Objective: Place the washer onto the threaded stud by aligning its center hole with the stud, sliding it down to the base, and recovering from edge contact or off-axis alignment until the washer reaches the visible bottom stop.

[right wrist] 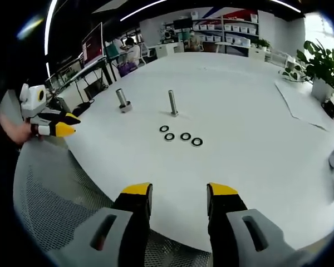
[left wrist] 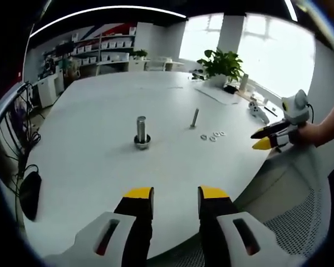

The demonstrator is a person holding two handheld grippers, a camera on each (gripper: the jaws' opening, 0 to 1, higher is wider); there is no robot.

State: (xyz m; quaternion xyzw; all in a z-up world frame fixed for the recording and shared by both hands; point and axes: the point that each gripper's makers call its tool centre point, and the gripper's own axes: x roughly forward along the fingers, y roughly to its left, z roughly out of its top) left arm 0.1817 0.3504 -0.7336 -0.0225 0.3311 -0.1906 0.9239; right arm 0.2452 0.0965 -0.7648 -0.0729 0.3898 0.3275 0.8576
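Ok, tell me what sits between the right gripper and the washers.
Nothing: in the right gripper view, bare white table runs from the open right gripper to the four washers.

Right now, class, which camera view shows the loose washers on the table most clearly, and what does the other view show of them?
The right gripper view: the washers lie near its centre as four separate dark rings beside the thin stud. In the left gripper view the washers are smaller, paler and bunched together, so they are hard to count.
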